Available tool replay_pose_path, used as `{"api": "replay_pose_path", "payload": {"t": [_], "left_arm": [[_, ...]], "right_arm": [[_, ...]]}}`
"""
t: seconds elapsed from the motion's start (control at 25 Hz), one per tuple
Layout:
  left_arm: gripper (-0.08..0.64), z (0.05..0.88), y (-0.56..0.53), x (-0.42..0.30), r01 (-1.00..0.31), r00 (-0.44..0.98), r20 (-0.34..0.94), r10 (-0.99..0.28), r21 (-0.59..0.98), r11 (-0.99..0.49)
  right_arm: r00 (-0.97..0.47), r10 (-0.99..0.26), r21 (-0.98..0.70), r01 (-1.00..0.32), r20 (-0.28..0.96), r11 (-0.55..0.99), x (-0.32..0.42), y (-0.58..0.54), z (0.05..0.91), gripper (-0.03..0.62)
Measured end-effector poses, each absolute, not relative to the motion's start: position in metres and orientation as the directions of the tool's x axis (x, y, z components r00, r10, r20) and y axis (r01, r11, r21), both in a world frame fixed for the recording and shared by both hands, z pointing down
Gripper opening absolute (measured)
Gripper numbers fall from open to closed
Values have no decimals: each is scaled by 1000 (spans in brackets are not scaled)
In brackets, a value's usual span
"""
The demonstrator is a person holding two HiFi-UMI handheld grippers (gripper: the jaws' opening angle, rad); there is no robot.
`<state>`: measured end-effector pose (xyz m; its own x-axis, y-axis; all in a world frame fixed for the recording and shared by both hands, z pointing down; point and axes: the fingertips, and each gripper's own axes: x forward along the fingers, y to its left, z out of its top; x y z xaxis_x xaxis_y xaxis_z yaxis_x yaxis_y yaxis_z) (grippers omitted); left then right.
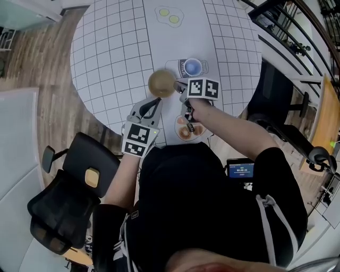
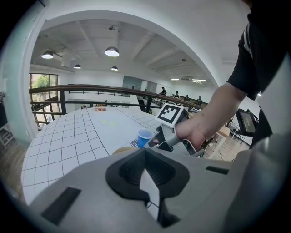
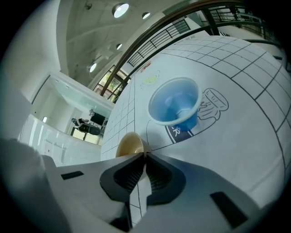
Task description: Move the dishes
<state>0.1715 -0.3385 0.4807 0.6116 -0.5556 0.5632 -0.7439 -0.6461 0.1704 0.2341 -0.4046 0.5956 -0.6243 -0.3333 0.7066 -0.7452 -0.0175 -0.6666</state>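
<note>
A tan bowl (image 1: 161,83) stands on the round table's white checked cloth (image 1: 111,58), just left of a blue cup (image 1: 192,67) that sits on a printed drawing. My right gripper (image 1: 177,86) reaches in from the right and is shut on the bowl's near rim; in the right gripper view the jaw tips (image 3: 144,154) meet on the rim of the bowl (image 3: 128,144), with the blue cup (image 3: 175,103) beyond. My left gripper (image 1: 157,100) hangs just short of the bowl, shut and empty (image 2: 145,151). The bowl (image 2: 119,149) shows as a sliver behind its jaws.
A small plate with food (image 1: 187,130) lies at the table's near edge under my right forearm. A fried-egg print (image 1: 169,16) marks the far side. A black office chair (image 1: 66,196) stands on the floor at the left, a small screen (image 1: 241,170) at the right.
</note>
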Motion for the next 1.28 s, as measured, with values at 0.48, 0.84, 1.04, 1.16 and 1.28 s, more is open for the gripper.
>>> {"api": "replay_pose_path", "payload": {"t": [0.48, 0.84, 1.04, 1.16, 1.28], "left_arm": [[5, 480, -353, 178, -725, 629, 563, -537, 173, -667], [5, 477, -345, 176, -715, 639, 549, -538, 167, -679], [5, 461, -335, 175, -715, 642, 520, -563, 140, -685], [3, 450, -324, 174, -715, 648, 495, -579, 131, -687], [3, 440, -310, 171, -717, 649, 473, -595, 121, -687]], "right_arm": [[-550, -464, -645, -762, 695, -62, 256, -434, 591, 31], [-542, -498, -636, -772, 677, -24, 260, -431, 582, 92], [-527, -527, -612, -790, 667, 14, 268, -417, 561, 92], [-537, -550, -598, -798, 640, 83, 267, -405, 535, 92], [-557, -571, -572, -801, 603, 178, 260, -391, 501, 92]]}}
